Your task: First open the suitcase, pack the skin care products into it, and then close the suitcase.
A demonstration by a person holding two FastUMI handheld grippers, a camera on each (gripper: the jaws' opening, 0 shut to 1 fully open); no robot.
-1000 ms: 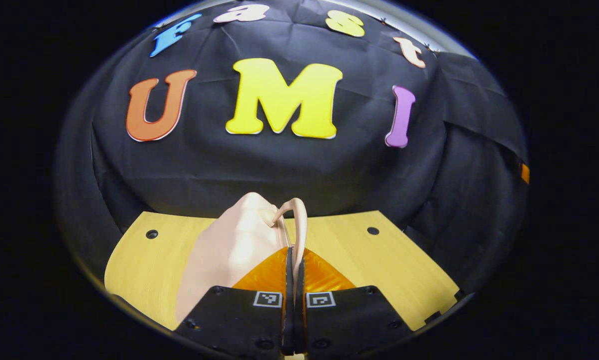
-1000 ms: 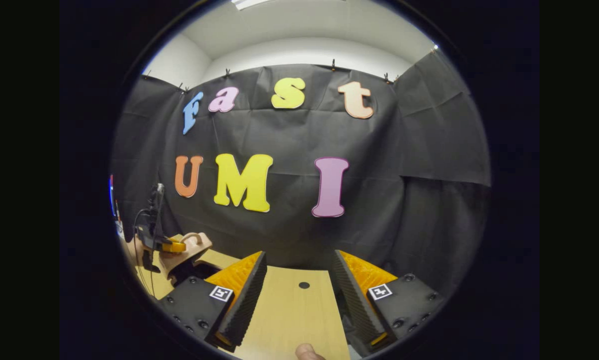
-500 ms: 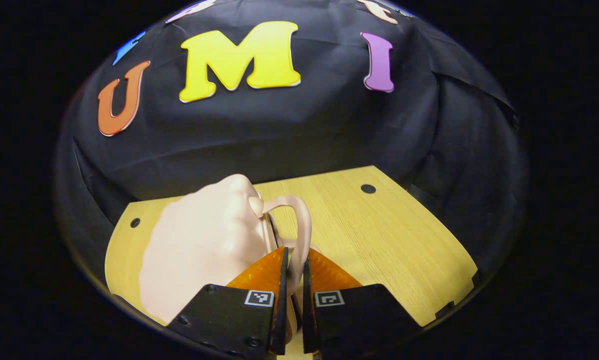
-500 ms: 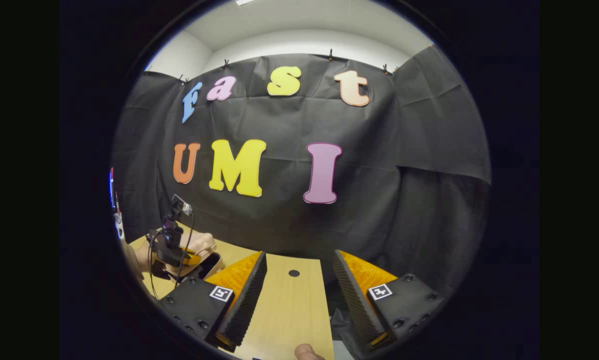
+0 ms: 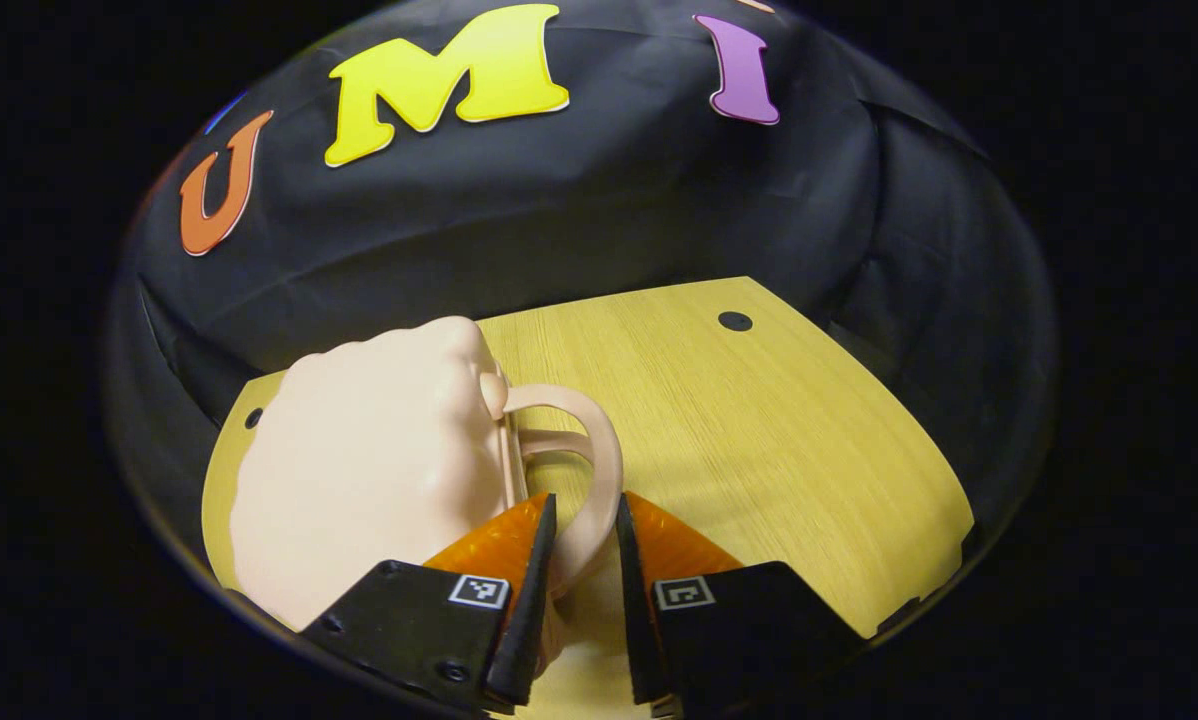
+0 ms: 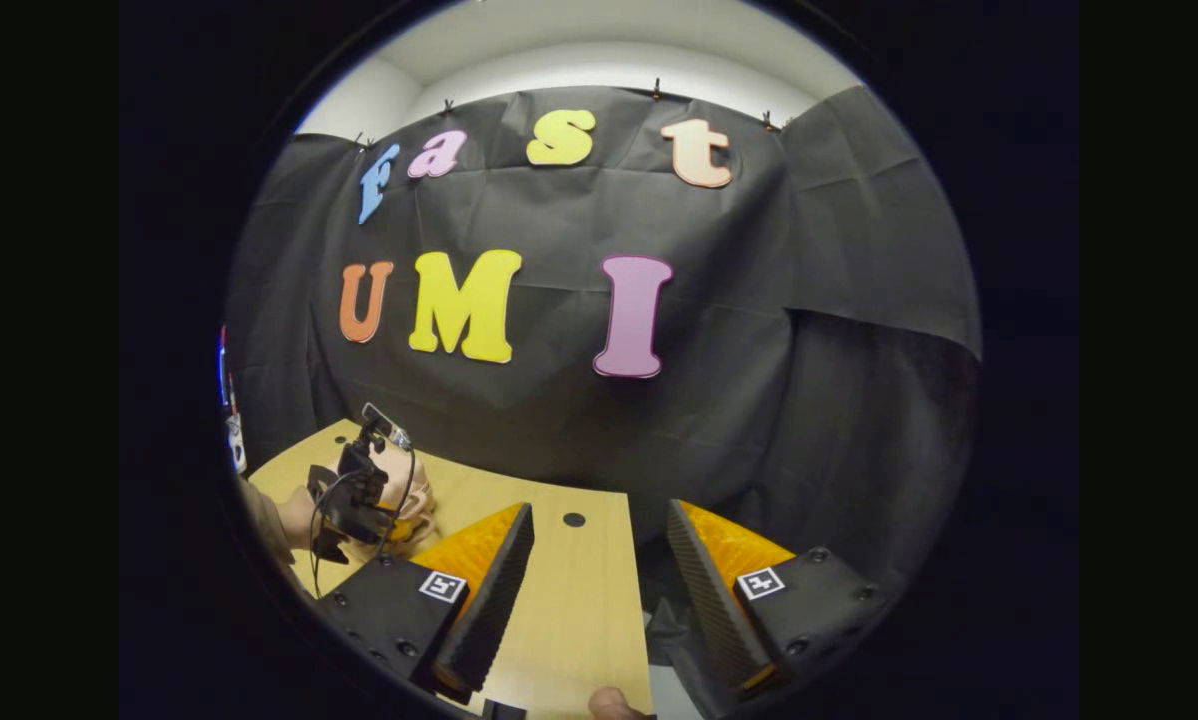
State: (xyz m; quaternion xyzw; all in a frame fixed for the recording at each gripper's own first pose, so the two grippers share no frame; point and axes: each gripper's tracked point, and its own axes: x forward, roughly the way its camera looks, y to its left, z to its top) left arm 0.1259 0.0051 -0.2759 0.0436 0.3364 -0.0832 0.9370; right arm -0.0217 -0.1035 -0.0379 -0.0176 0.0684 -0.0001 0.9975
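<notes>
Table: the pale yellow wood-grain tabletop (image 5: pixel 759 420) carried the case, with bare wood to the right of it.
Suitcase: the small peach-pink plastic suitcase (image 5: pixel 369 470) lay flat on the table's left part, lid down; a second ago it stood on edge, so it had been lowered.
Handle: its curved pink loop handle (image 5: pixel 599 470) pointed toward the camera and ran between the left fingers.
Left gripper: the left gripper (image 5: pixel 581 560) had parted a little from a tight pinch; its fingers flanked the handle, and contact could not be told.
Right gripper: the right gripper (image 6: pixel 599 580) hung wide apart, empty, over the table edge.
Meaning: closing looked done, with the handle being released.
</notes>
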